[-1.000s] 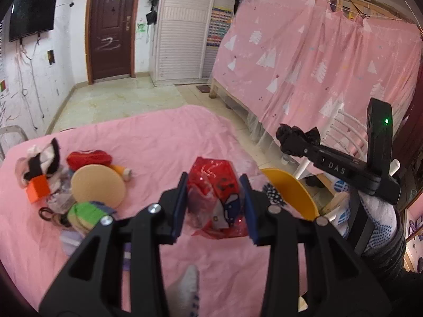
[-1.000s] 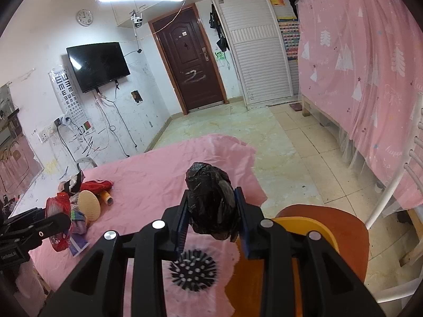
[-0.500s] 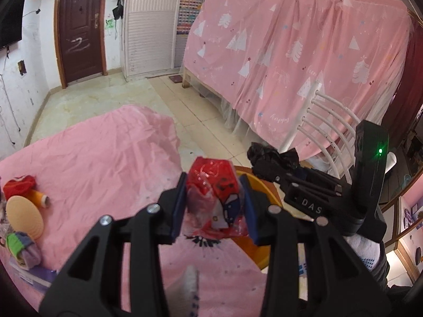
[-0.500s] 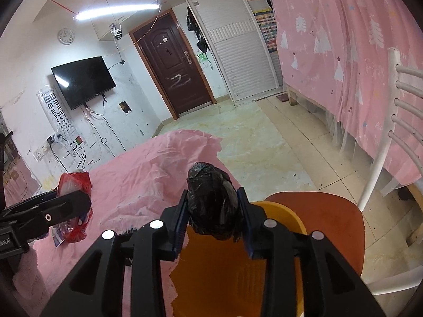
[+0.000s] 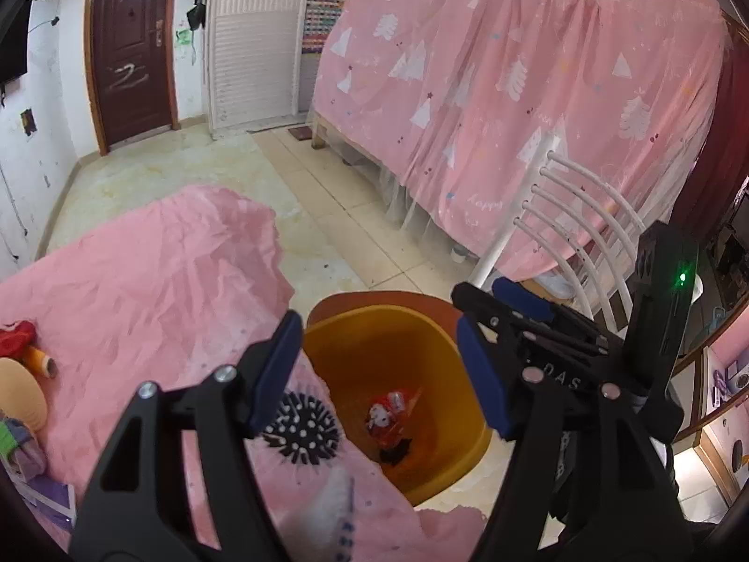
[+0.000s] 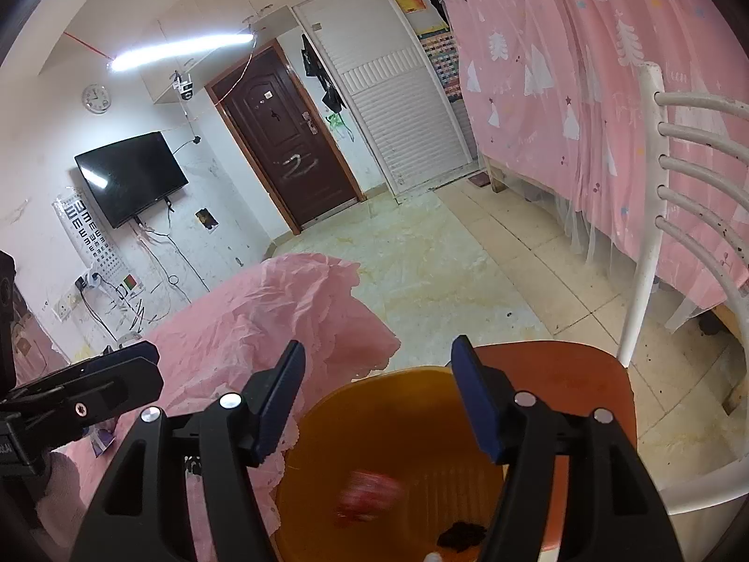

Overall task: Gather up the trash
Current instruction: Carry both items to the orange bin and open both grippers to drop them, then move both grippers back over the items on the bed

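An orange bin (image 5: 374,328) stands on an orange chair seat beside the pink-covered table. A red wrapper (image 5: 391,414) and a black bag (image 5: 395,454) lie in its bottom. My left gripper (image 5: 379,365) is open and empty above the bin. My right gripper (image 6: 379,398) is open and empty over the bin (image 6: 388,384), and also shows in the left wrist view (image 5: 496,309). In the right wrist view the red wrapper (image 6: 367,496) is blurred and the black bag (image 6: 461,534) lies low in the bin.
A black spiky ball (image 5: 302,428) lies at the table edge next to the bin. Several items (image 5: 21,374) lie at the table's left. A white chair back (image 5: 576,229) rises right of the bin. A pink curtain (image 5: 515,93) hangs behind.
Both grippers moved over the bin and opened. The red wrapper dropped from the left one and the black bag from the right one into the bin.
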A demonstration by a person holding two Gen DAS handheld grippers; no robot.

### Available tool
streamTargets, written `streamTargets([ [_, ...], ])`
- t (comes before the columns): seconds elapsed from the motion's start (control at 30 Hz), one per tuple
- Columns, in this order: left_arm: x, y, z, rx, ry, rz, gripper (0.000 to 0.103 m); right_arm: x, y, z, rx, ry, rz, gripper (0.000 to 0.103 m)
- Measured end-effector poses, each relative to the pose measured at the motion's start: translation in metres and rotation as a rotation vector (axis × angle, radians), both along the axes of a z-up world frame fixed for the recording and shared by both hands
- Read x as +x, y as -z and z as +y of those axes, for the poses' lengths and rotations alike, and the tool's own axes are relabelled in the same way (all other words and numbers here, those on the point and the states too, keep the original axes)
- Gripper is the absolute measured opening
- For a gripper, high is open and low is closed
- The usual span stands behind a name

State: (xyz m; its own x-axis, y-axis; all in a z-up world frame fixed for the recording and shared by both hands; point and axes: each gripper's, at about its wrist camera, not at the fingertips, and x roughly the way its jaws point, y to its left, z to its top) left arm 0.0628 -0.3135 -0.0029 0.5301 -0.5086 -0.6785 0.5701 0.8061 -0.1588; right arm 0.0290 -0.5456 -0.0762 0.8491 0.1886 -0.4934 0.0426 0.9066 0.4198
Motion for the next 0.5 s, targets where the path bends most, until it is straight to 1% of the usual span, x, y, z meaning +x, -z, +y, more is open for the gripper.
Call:
streamTargets([
  [0.23,-0.004,-0.017,0.028,-0.063,-0.029,-0.022,0.067,0.001,-0.019,0.026,-0.055,-0.033,-0.014,0.057],
  [0.37,-0.010,-0.026,0.052,-0.097,-0.055,-0.047,0.069,0.003,-0.034,0.049,-0.097,-0.061,-0.023,0.059],
  [0.5,-0.014,-0.034,0.080,-0.105,-0.109,-0.072,0.073,0.008,-0.047,0.080,-0.128,-0.100,-0.024,0.061],
])
